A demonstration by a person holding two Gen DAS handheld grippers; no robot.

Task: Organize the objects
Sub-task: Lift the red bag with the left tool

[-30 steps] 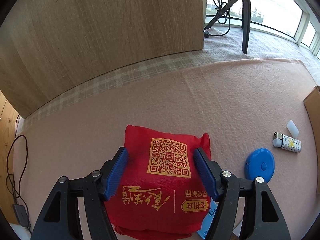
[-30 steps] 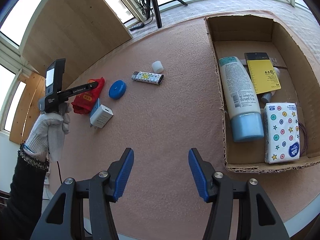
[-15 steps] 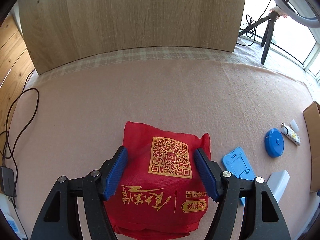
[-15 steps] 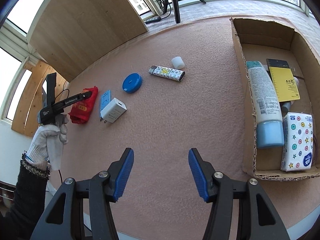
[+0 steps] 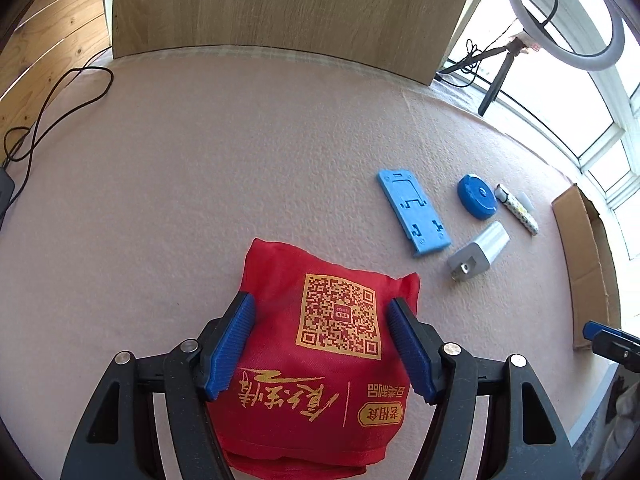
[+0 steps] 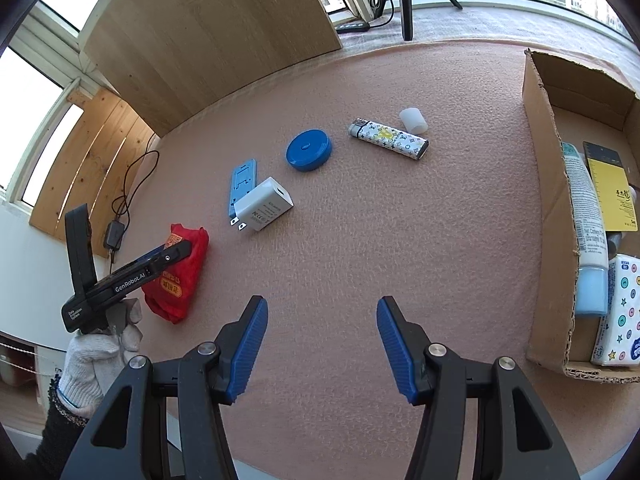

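Left gripper (image 5: 320, 344): closed on the red pouch (image 5: 316, 360), flanks held by 2 pads.
Pouch handling: judged soft, light.
Right gripper (image 6: 320, 344): wide, empty.

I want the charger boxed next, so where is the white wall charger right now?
The white wall charger lies on the pink mat left of centre in the right wrist view, against the blue phone stand, below-left of the blue round case.
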